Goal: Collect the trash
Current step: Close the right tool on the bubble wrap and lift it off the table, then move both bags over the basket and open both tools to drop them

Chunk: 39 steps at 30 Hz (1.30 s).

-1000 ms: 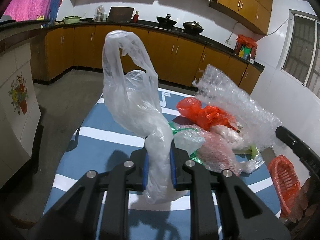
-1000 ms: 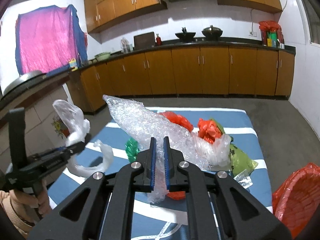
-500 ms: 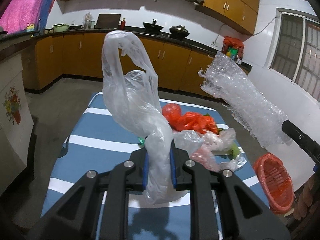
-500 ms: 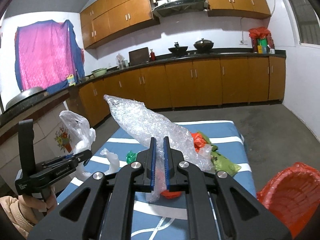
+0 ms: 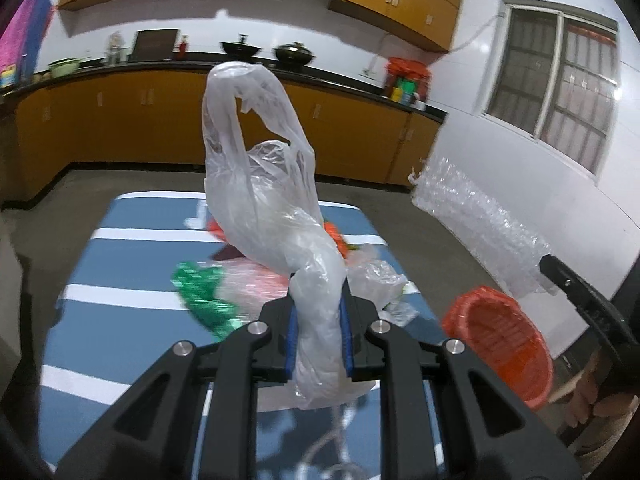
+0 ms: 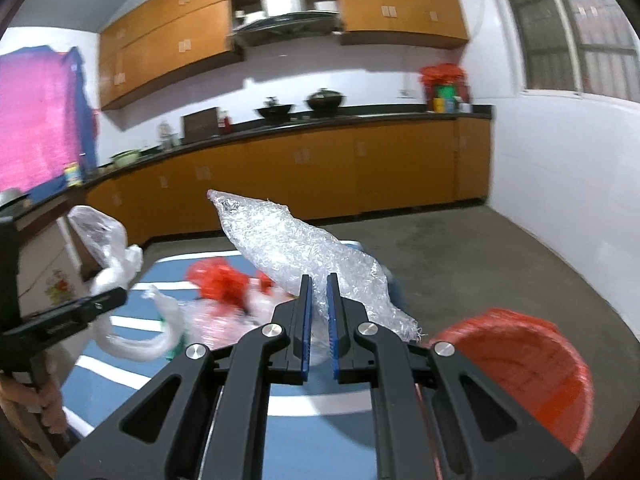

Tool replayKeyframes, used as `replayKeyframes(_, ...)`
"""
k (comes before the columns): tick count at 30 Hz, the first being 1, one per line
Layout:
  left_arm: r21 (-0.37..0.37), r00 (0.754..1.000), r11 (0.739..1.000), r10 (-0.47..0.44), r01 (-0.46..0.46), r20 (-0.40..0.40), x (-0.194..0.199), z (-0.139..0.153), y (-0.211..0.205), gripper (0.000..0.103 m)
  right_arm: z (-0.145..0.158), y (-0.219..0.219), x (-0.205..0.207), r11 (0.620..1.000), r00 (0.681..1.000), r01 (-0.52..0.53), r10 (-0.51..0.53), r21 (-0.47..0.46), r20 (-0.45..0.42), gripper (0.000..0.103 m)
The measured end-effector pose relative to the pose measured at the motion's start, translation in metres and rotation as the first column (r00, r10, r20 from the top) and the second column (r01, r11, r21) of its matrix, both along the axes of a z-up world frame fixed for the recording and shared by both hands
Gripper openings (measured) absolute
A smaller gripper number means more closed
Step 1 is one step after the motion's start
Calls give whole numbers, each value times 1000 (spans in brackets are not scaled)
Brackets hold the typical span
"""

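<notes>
Clear bag [image 5: 272, 216], bubble wrap [image 6: 308, 252], both aloft

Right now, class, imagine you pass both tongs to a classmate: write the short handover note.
Left tongs: shut on a clear plastic bag, lifted off the table.
Right tongs: shut on a sheet of bubble wrap, also lifted.
Red basket: beside the table's right edge, below the right tongs; nothing visibly inside it.
Left to do: drop both pieces in the basket, then clear the pile on the striped table: red bags, green wrapper, more clear plastic.

No readable text; the left claw's [image 6: 100, 304] side marking perhaps too blurred.
</notes>
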<state>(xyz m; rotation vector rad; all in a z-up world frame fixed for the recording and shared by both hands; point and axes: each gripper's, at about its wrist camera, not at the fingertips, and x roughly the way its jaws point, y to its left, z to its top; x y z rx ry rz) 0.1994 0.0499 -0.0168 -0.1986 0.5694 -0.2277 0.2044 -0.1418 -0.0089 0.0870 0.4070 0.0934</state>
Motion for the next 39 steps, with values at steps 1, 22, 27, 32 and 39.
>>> replayKeyframes(1, -1, 1000, 1000, -20, 20, 1, 1, 1, -8, 18, -2, -9, -3, 999, 999, 32, -32, -6, -3, 8)
replayKeyframes(22, -20, 888, 888, -459, 459, -31, 12, -17, -224, 18, -47, -136, -54, 912, 904, 411, -404, 22, -137, 8)
replayKeyframes(27, -7, 861, 863, -505, 505, -61, 19, -31, -257, 18, -54, -149, -54, 896, 888, 442, -429, 50, -167, 8)
replayKeyframes(32, -13, 847, 850, -525, 526, -87, 30, -42, -275, 18, -59, -156, -54, 889, 882, 452, -435, 67, -178, 8)
replayKeyframes(39, -18, 824, 829, -557, 559, -99, 38, -48, -292, 18, -61, -163, -52, 889, 884, 450, -431, 82, -179, 8)
